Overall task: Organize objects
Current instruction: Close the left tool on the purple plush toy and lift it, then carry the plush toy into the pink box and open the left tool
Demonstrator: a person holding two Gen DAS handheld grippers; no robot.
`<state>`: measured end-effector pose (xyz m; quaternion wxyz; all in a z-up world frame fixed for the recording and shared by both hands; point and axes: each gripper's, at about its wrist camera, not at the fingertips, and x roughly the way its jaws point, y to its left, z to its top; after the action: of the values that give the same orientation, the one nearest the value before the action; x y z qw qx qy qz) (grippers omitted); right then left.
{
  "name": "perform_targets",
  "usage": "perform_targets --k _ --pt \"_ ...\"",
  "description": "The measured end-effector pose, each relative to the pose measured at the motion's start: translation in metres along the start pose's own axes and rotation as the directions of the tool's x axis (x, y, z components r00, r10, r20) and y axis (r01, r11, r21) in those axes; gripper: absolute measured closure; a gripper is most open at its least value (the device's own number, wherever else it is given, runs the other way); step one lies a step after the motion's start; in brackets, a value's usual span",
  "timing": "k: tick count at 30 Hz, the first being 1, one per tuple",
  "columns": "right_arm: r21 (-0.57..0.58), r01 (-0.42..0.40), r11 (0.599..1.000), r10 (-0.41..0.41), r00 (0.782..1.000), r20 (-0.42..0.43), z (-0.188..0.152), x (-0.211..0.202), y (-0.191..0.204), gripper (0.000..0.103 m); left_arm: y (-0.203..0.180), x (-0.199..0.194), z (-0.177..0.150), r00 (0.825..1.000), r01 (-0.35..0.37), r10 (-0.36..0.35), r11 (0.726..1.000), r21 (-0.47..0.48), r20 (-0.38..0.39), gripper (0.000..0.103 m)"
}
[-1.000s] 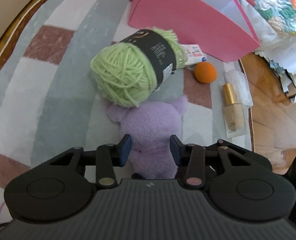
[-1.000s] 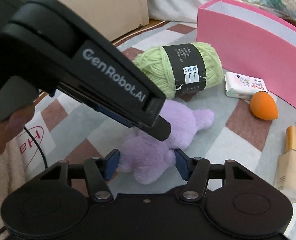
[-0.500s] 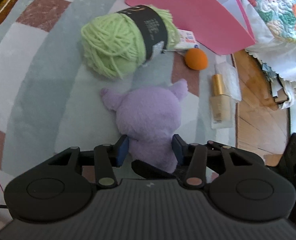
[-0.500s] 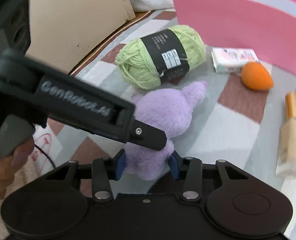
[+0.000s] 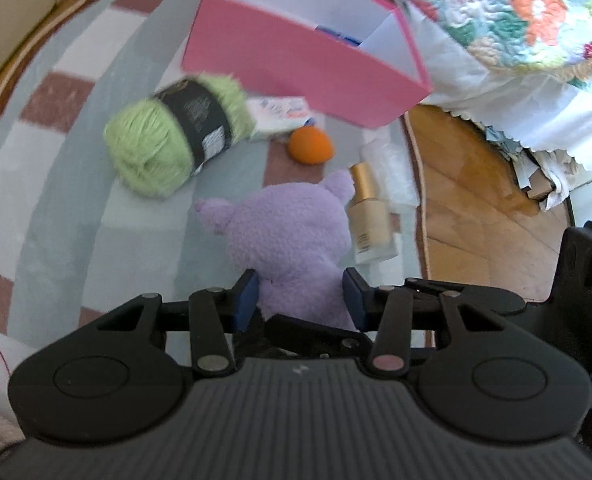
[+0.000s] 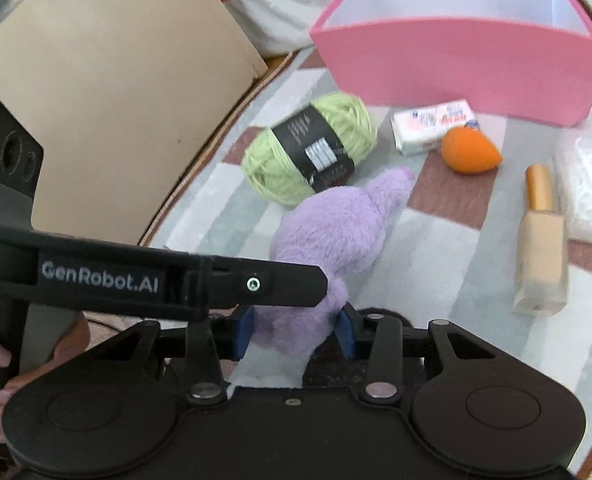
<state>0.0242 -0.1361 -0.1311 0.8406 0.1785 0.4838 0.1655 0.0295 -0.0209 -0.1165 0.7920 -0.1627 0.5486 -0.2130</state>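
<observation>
Both tools, left [image 5: 300, 294] & right [image 6: 294, 330], pinch fuzzy purple plush [image 5: 286, 236].

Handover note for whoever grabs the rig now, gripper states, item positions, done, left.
Left gripper and right gripper: both shut on the purple plush, which looks raised off the rug.
On the rug: green yarn, tissue pack, orange sponge, foundation bottle.
Pink box: something blue inside, hard to identify.
Left: box the plush, then the other four.
</observation>
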Motion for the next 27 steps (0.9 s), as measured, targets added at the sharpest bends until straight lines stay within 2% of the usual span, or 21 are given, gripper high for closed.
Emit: perform_targets --k 9,15,20,27 --pt "-0.030 -0.008 1.000 0.011 0.996 0.086 0.041 -0.050 0.013 0.056 -0.041 -0.052 0.052 0.998 0.008 -0.013 0.996 0.085 0.063 0.058" --pt "-0.125 0.036 0.992 -0.020 0.991 0.134 0.087 -0.071 0.024 0.056 -0.061 -0.071 0.099 0.993 -0.002 -0.014 0.991 0.137 0.113 0.058" --pt "-0.122 0.048 0.991 -0.027 0.986 0.163 0.137 -0.072 0.009 0.056 -0.068 -0.069 0.148 0.990 -0.014 -0.009 0.988 0.156 0.144 0.058" --pt "-0.151 0.075 0.986 -0.049 0.985 0.167 0.193 -0.058 -0.030 0.056 -0.079 -0.033 0.202 0.985 -0.019 -0.008 0.988 0.156 0.170 0.058"
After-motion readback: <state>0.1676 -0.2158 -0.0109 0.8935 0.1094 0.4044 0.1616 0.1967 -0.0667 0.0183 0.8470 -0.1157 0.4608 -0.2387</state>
